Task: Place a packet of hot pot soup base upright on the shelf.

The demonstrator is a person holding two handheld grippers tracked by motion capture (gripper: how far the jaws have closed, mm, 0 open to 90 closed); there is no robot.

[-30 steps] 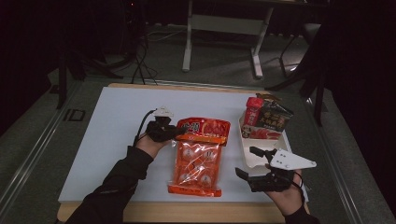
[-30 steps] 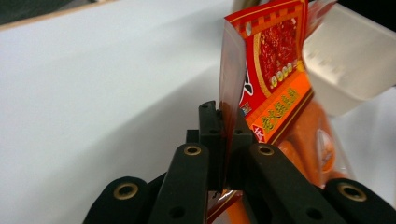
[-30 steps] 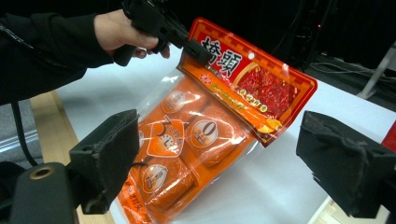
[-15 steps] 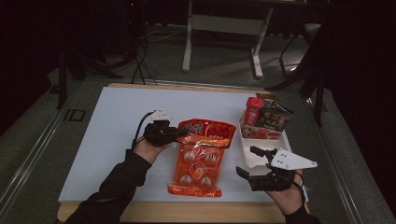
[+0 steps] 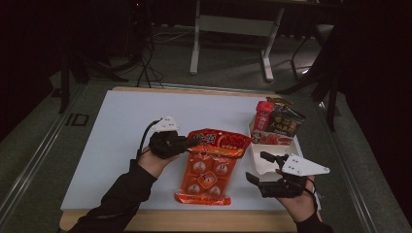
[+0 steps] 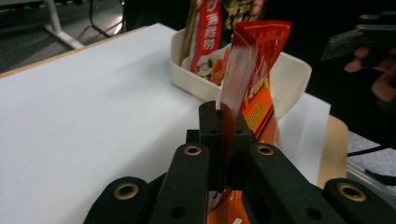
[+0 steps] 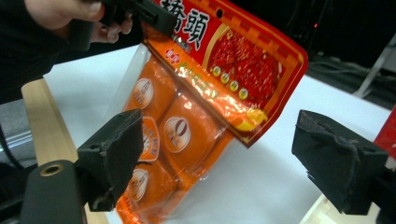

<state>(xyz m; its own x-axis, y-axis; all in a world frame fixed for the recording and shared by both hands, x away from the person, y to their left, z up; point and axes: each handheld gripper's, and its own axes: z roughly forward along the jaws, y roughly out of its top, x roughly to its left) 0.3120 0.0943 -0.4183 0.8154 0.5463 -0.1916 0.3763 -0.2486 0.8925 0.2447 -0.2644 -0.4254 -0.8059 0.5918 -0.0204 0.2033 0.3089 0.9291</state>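
Note:
An orange and red snack bag (image 5: 209, 170) holding several round-labelled packets lies on the white table top (image 5: 116, 141). My left gripper (image 5: 188, 142) is shut on the bag's top left edge and holds that end raised. In the left gripper view the jaws (image 6: 224, 116) pinch the upright red edge of the bag (image 6: 254, 60). My right gripper (image 5: 260, 167) stands open near the table's front right, just right of the bag. In the right gripper view its pads (image 7: 116, 154) are spread wide, with the bag (image 7: 187, 121) hanging beyond them, and nothing sits between them.
A white tray (image 5: 256, 158) at the right holds upright red and dark snack packs (image 5: 277, 121). It stands just behind my right gripper. The table's wooden front edge (image 5: 194, 221) runs close below the bag. Dark floor and desk legs lie beyond the table.
The bag's top end has risen off the table and folded up in the left gripper, which shifted slightly nearer. The right gripper has barely moved.

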